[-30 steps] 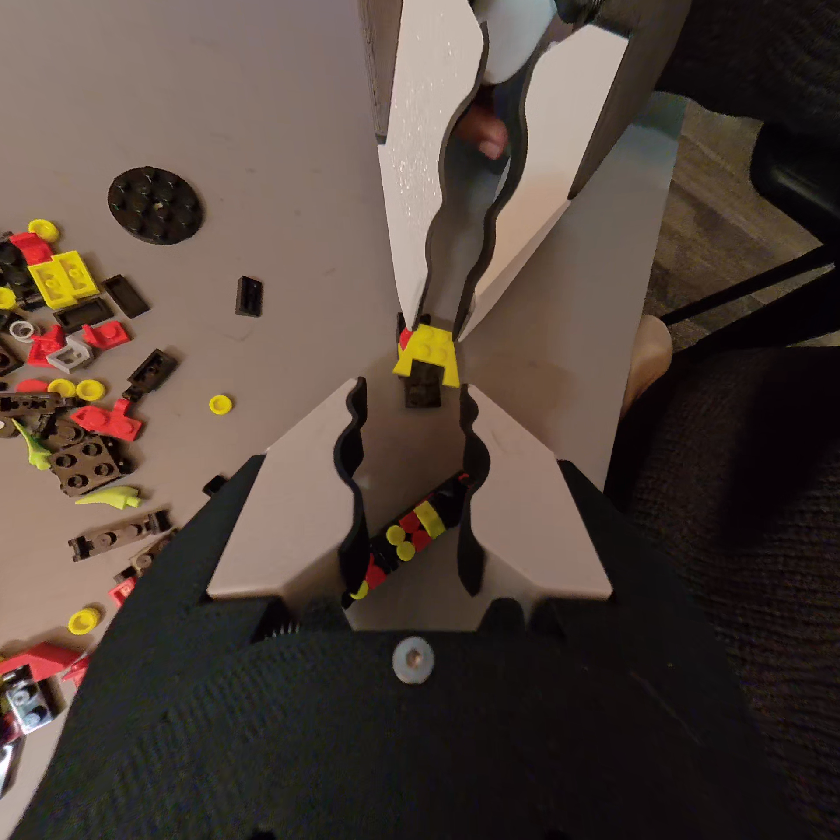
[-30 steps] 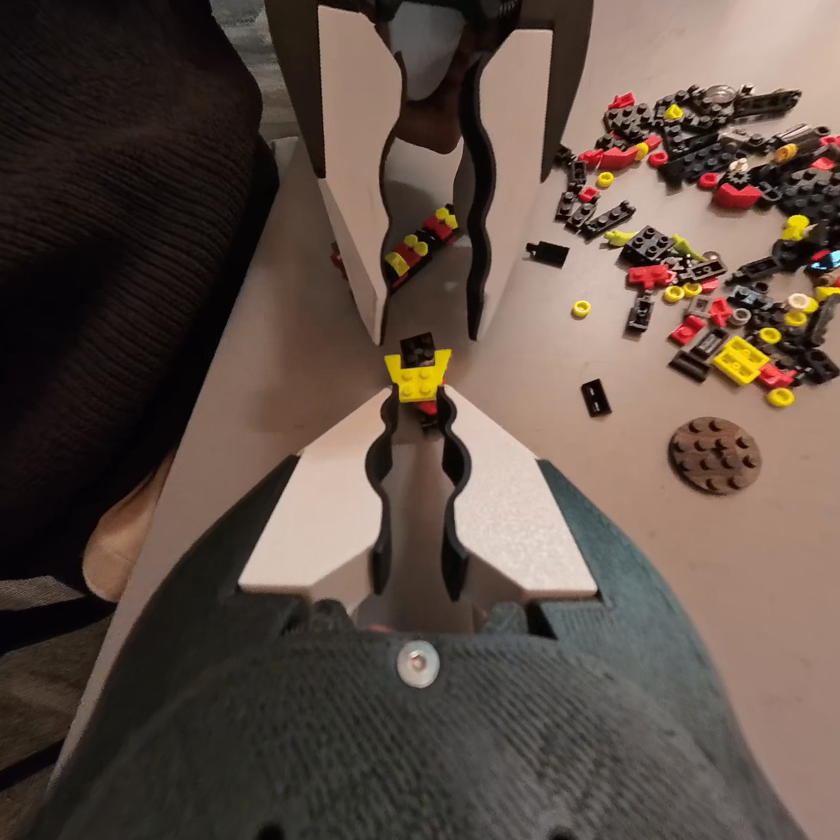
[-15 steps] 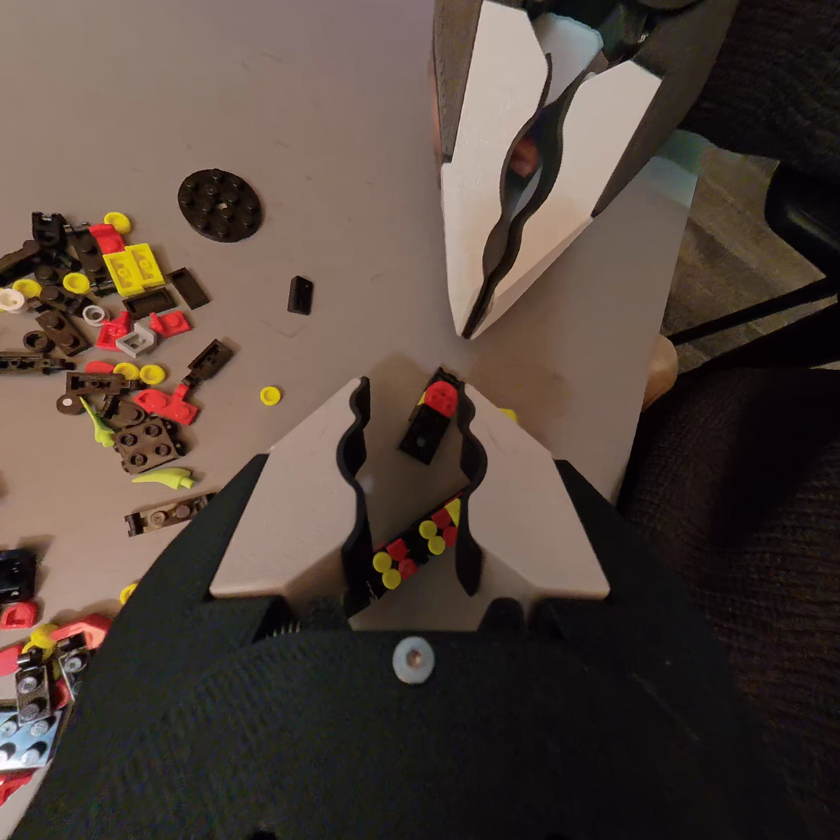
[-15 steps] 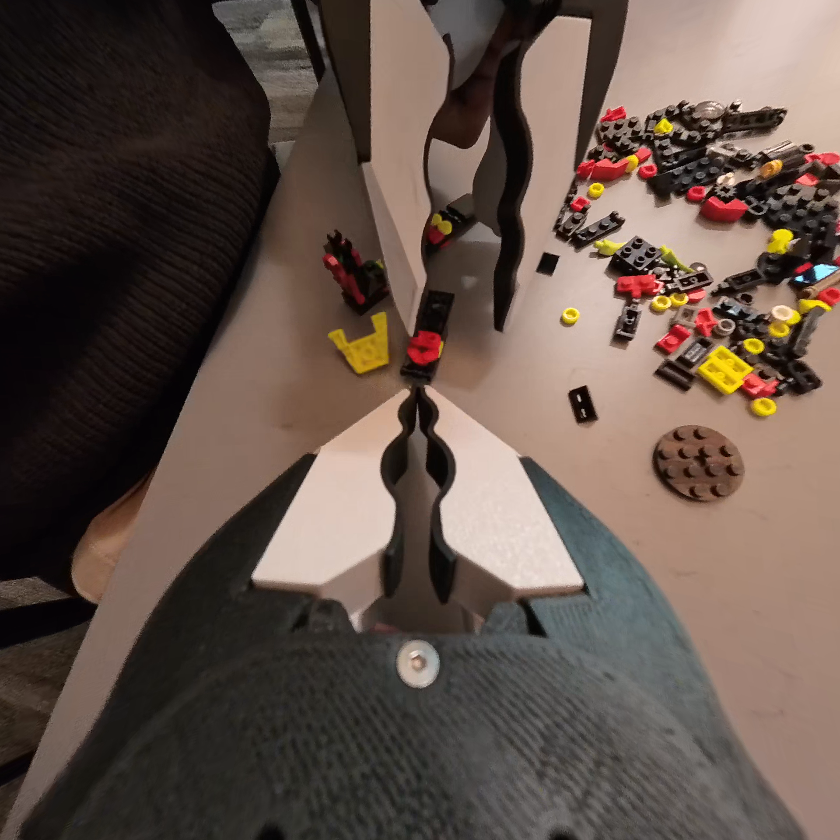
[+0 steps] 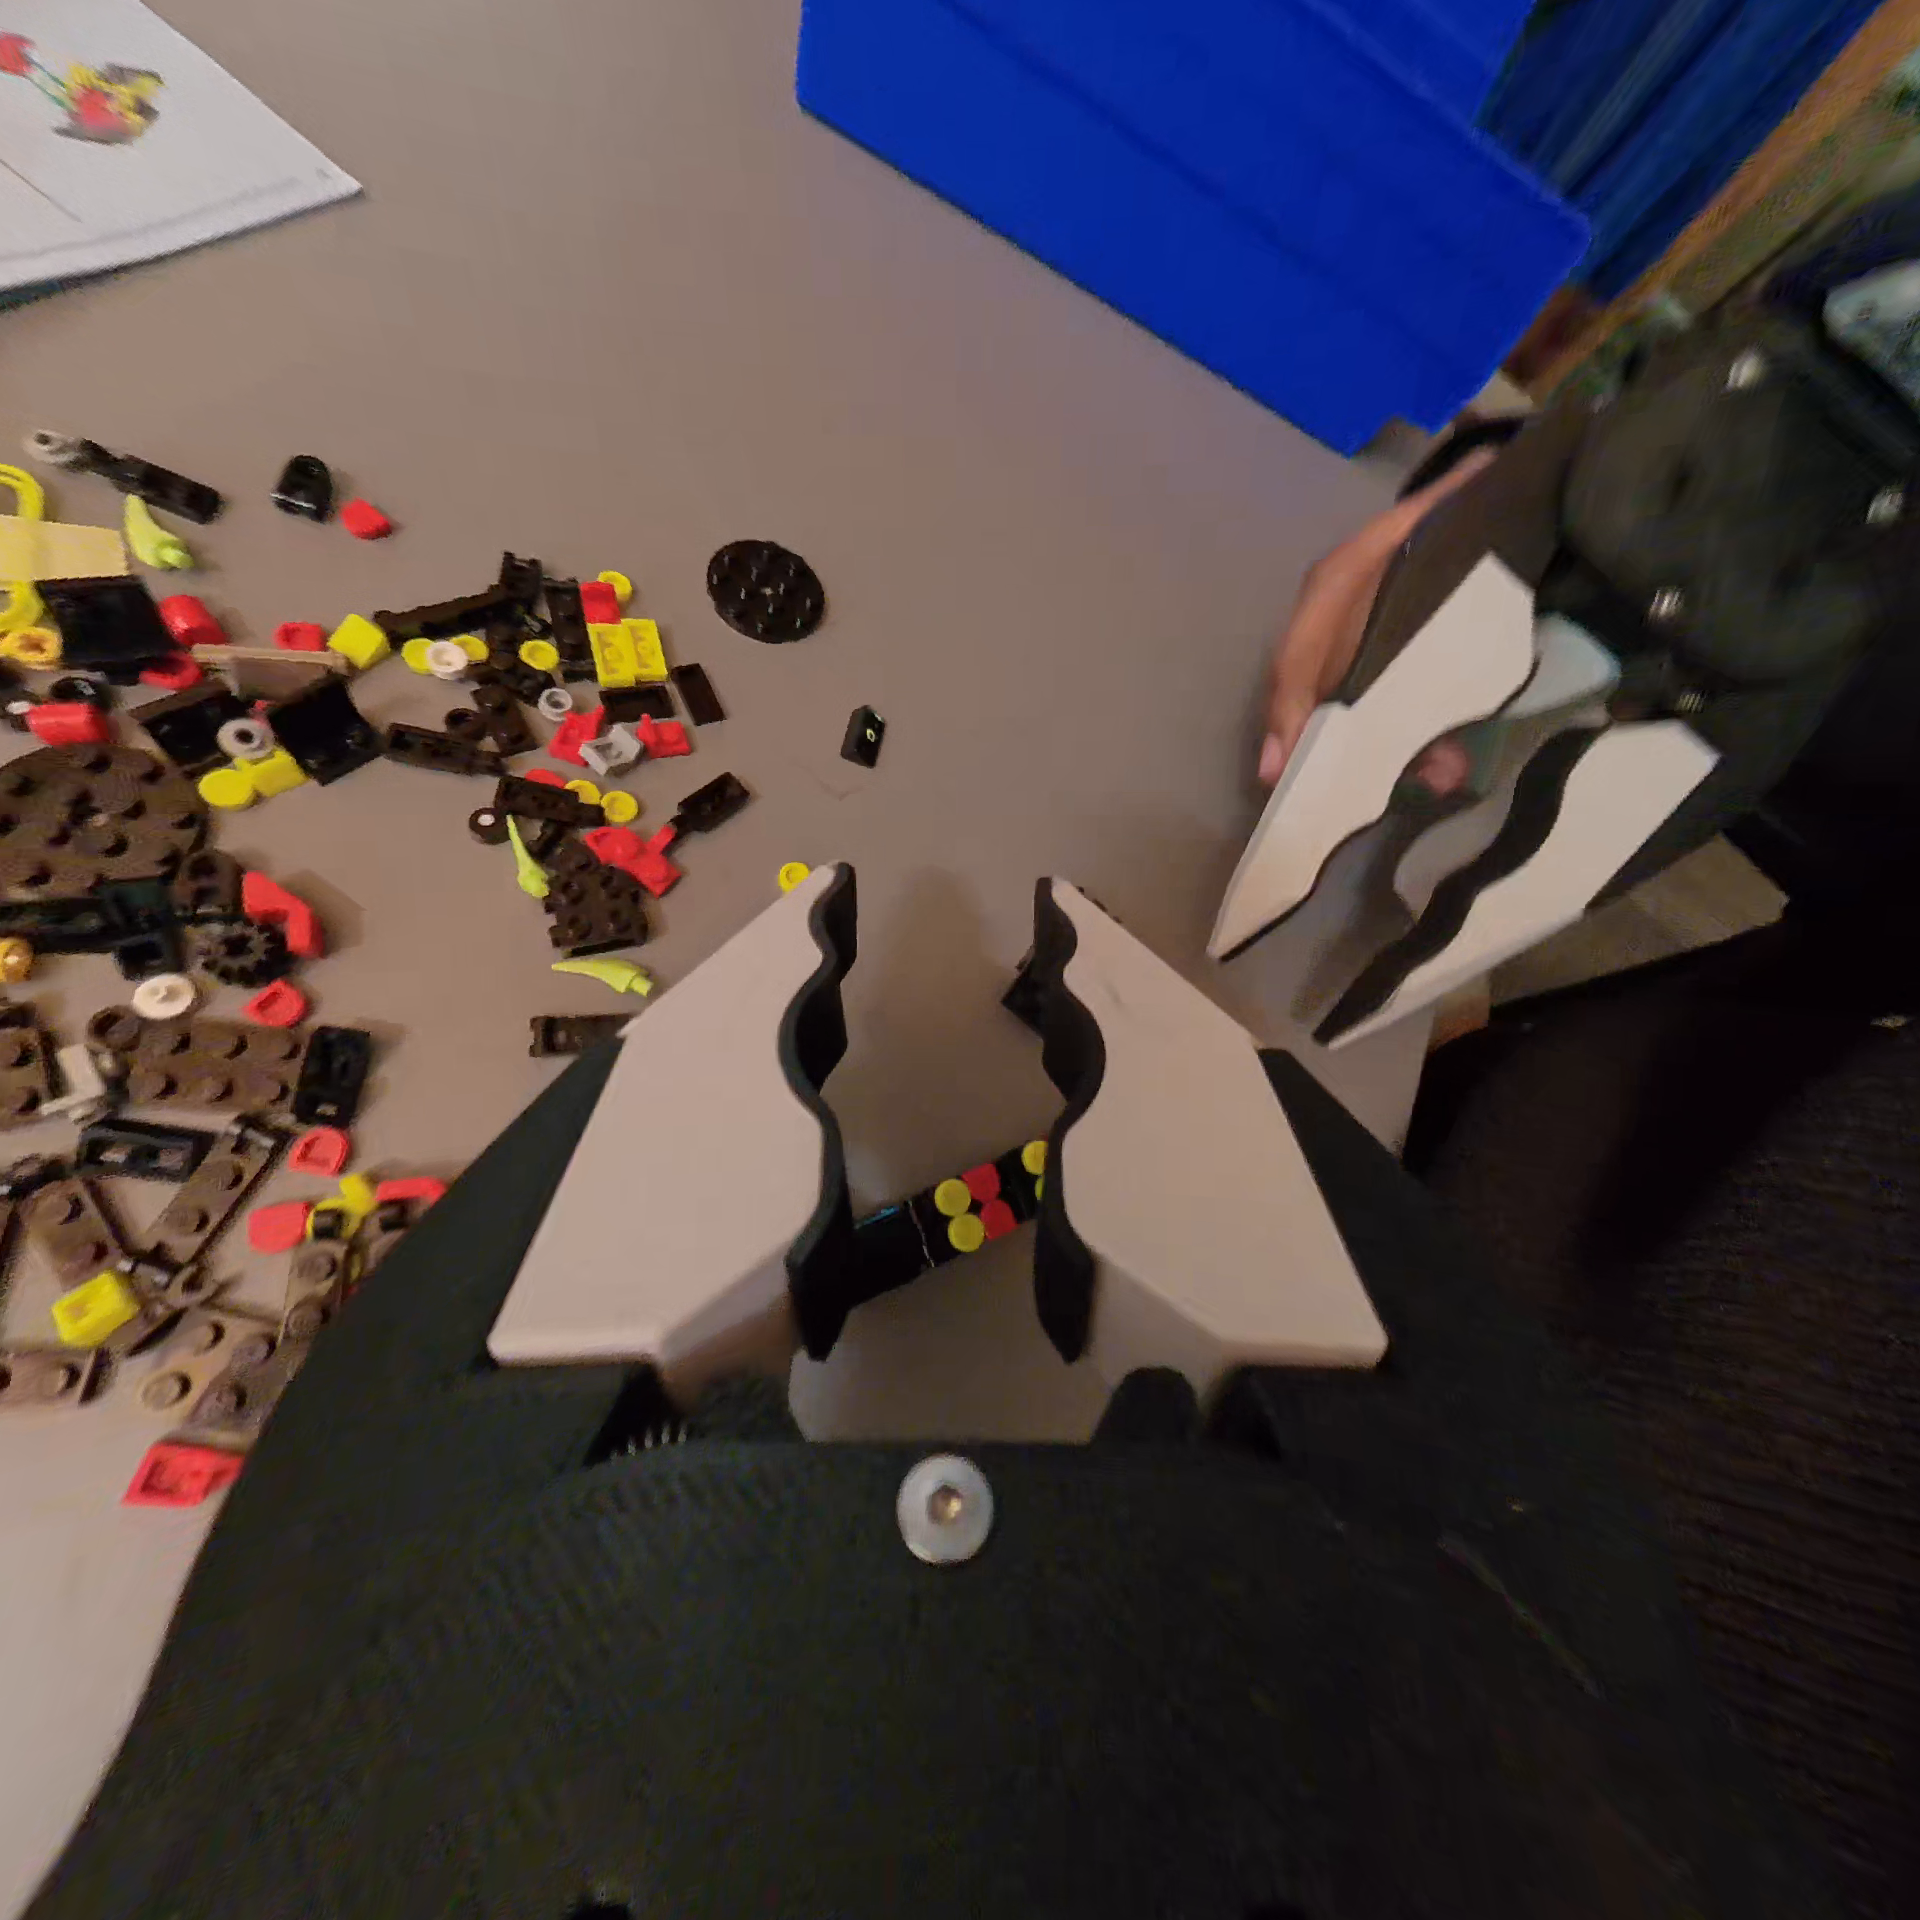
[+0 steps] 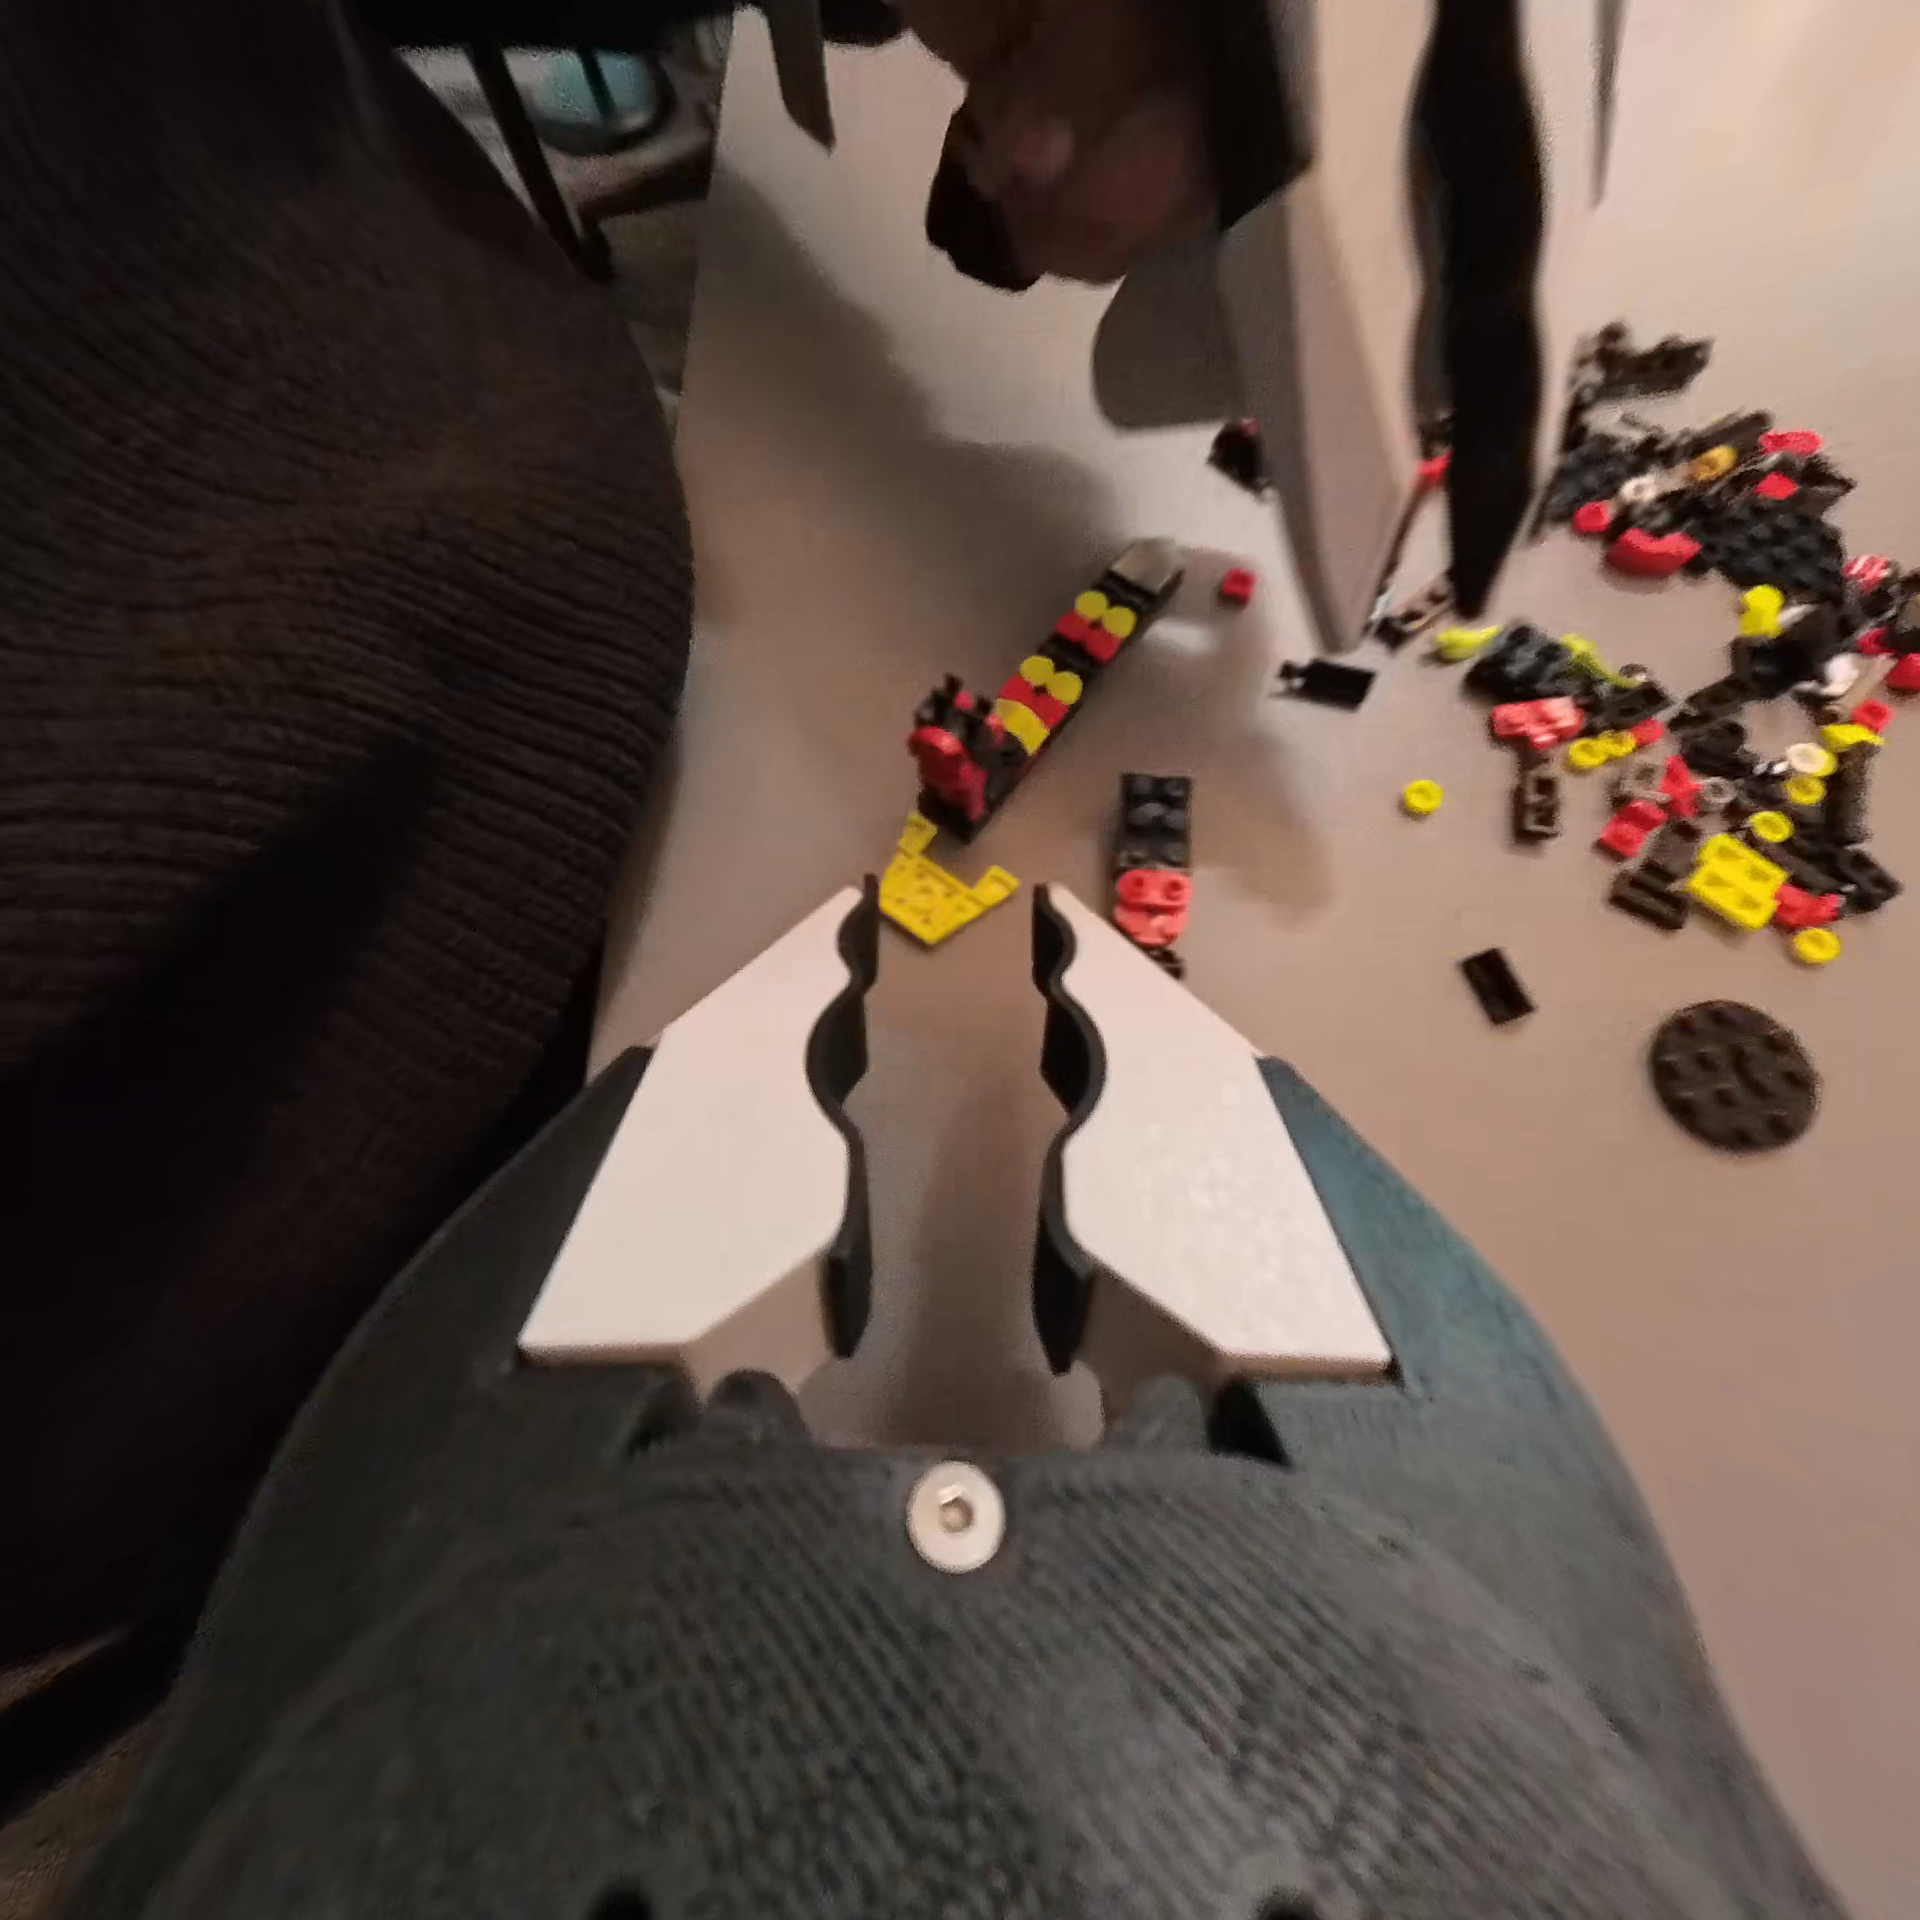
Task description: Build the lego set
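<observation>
Left wrist view: my left gripper (image 5: 940, 914) has fingers spread, nothing between the tips. Through the gap, low on the bench (image 5: 935, 416), lies the long black strip assembly (image 5: 961, 1210) with red and yellow studs. Loose parts pile (image 5: 343, 831) sits at 9 o'clock, round black plate (image 5: 766, 590) at 11, instruction sheet (image 5: 135, 135) far at 10, blue bin (image 5: 1195, 177) at 1. My right gripper (image 5: 1273, 992) at 3 o'clock is also spread, empty.

Right wrist view: right fingers apart, gripping nothing. Yellow wedge plate (image 6: 940, 896) lies just past the tips at 12, small black-and-red stack (image 6: 1153, 868) at 1, strip assembly beyond.

Progress: early, I judge; one strip built, a couple of sub-pieces loose, most parts unsorted.
</observation>
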`<state>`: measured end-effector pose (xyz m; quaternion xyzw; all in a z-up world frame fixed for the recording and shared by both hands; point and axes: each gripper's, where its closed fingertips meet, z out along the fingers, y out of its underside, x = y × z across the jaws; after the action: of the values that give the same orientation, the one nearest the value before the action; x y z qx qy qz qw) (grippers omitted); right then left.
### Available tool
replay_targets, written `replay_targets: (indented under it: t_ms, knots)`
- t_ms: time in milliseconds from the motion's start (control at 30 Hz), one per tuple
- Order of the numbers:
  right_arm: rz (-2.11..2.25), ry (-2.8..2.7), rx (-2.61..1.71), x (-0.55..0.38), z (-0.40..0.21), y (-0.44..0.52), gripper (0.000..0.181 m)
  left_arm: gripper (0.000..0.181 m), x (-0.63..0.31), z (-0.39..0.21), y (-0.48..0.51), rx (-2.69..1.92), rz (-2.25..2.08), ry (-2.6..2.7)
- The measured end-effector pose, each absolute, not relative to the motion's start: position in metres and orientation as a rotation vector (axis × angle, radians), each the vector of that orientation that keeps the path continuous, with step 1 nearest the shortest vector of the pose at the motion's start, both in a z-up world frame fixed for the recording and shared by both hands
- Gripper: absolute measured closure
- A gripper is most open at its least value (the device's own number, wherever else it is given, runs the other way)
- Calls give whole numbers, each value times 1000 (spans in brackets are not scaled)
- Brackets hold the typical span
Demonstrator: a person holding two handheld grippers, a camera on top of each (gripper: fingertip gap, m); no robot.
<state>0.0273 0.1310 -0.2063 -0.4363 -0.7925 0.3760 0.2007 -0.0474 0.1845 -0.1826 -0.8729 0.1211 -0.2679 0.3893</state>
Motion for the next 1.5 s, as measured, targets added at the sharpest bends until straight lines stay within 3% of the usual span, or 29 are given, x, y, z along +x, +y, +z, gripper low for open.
replay_targets:
  t_ms: [200,333,533,867,1500]
  knots:
    - [924,-2102,-1483,20,-234,121,138,149,-51,-170,172,-2138,-718,244]
    - [861,-2082,-1475,15,-235,122,157,147,-48,-169,168,-2120,-686,311]
    - [868,-2062,-1517,21,-231,134,157,147,-39,-169,164,-2054,-619,462]
    - [1635,-1657,-1624,17,-155,139,157,149,9,-149,131,-1802,-730,805]
    - [1903,-1644,-1678,14,-150,117,157,147,25,-142,116,-1709,-756,900]
